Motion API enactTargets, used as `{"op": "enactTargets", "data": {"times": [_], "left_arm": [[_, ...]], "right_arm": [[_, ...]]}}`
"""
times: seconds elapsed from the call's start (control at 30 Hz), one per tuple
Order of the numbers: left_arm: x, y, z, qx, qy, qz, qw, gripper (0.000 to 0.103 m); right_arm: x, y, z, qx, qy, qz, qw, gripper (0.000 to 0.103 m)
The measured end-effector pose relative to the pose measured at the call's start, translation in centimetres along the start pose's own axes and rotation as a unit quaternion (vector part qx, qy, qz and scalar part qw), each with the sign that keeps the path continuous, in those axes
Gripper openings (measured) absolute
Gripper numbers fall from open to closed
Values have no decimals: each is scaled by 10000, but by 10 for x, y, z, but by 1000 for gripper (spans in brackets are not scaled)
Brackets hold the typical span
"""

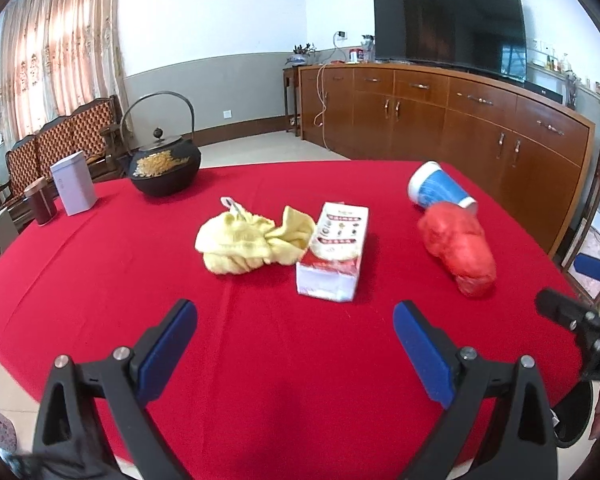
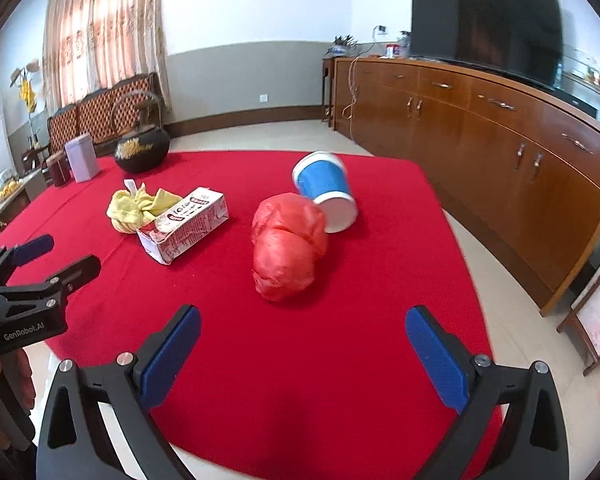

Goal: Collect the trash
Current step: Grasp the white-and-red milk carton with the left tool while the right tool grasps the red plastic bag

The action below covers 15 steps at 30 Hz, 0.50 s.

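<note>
On the red tablecloth [image 1: 260, 360] lie a crumpled yellow cloth [image 1: 252, 240], a flattened white and red carton [image 1: 334, 252], a knotted red plastic bag [image 1: 458, 248] and a tipped blue and white paper cup [image 1: 440, 190]. My left gripper [image 1: 296, 320] hovers open over the near table, short of the carton. My right gripper [image 2: 304, 324] is open too, just in front of the red bag [image 2: 288, 240], which leans on the cup [image 2: 328, 190]. The carton [image 2: 184, 222] and cloth [image 2: 140, 208] sit left of it. Nothing is held.
A black iron teapot [image 1: 164, 160], a white tin [image 1: 74, 188] and a dark jar [image 1: 40, 202] stand at the table's far left. A long wooden sideboard [image 1: 460, 120] with a TV [image 1: 448, 20] lines the right wall. The table edge [image 2: 456, 216] drops off at right.
</note>
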<state>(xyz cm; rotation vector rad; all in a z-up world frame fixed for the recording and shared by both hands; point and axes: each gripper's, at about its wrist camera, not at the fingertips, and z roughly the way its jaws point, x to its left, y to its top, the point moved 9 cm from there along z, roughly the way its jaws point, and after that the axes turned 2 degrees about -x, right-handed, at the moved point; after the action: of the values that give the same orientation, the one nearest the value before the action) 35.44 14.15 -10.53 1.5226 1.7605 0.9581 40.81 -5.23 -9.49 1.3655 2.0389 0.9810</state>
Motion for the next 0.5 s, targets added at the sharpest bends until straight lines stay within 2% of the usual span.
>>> {"op": "enactTargets", "data": {"times": [0.07, 0.27, 0.5], "left_arm": [[0, 3, 10, 37, -23, 27, 10000, 98], [-3, 9, 36, 124, -12, 182, 9998, 98], [-17, 7, 68, 468, -204, 194, 9985, 92]], "right_arm": [[2, 3, 13, 84, -22, -47, 10000, 103], [-1, 9, 50, 298, 34, 13, 9996, 94], [-2, 9, 87, 639, 148, -7, 9978, 86]]}}
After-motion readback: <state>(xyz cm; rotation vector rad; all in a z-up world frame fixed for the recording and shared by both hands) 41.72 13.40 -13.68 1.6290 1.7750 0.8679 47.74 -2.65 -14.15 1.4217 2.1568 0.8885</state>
